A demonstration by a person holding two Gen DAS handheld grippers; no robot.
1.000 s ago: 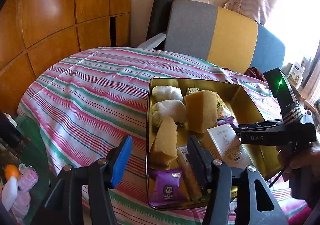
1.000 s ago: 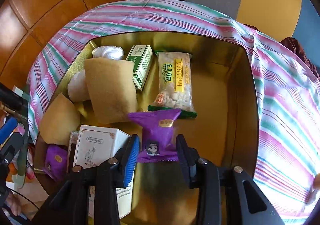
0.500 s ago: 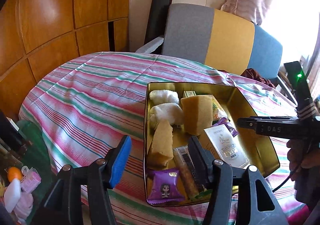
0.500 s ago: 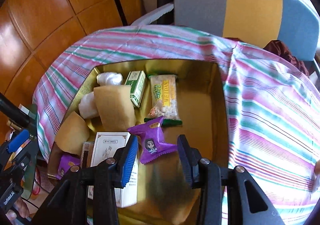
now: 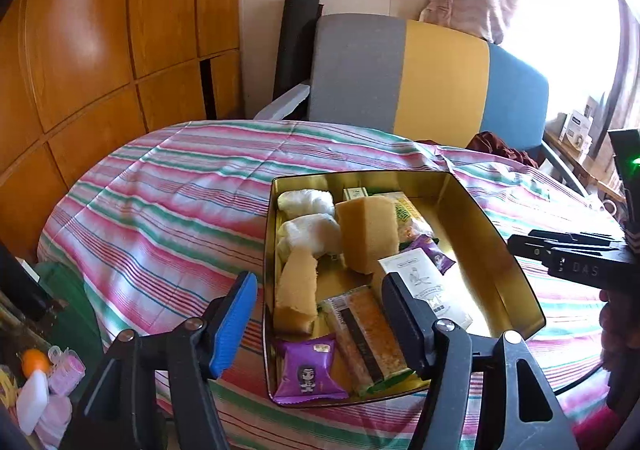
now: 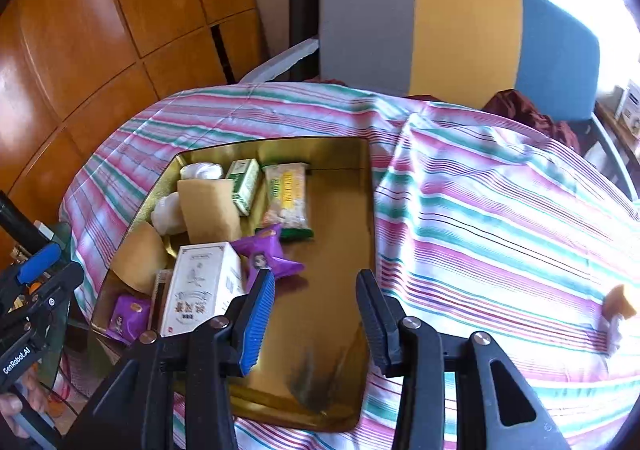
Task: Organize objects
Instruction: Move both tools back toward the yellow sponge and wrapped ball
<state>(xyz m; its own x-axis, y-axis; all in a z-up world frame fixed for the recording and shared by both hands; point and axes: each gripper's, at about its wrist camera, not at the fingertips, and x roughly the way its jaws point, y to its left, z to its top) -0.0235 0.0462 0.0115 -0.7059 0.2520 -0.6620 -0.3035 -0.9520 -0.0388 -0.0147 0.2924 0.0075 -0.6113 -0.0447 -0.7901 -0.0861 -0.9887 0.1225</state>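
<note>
Both tongs are empty and their jaws are opening. The right gripper (image 6: 316,314) hangs over the bare side of the gold tin (image 6: 370,186), the purple snack packet (image 6: 266,254) lying free just beyond its blue pad. The left gripper (image 5: 316,314) hovers over the tin's near corner. This looks like a release step. One sponge piece (image 6: 618,302) remains on the striped cloth (image 6: 500,210), well apart; fetching it seems next.

left hand-held gripper (image 5: 316,314): jaws opening, nothing pinched between pads, angled downward | right hand-held gripper (image 6: 316,314): jaws opening, narrower gap, nothing held, pitched down more steeply | person's hand (image 5: 618,326): wrapped on right unit's grip, seen at left camera's right edge
</note>
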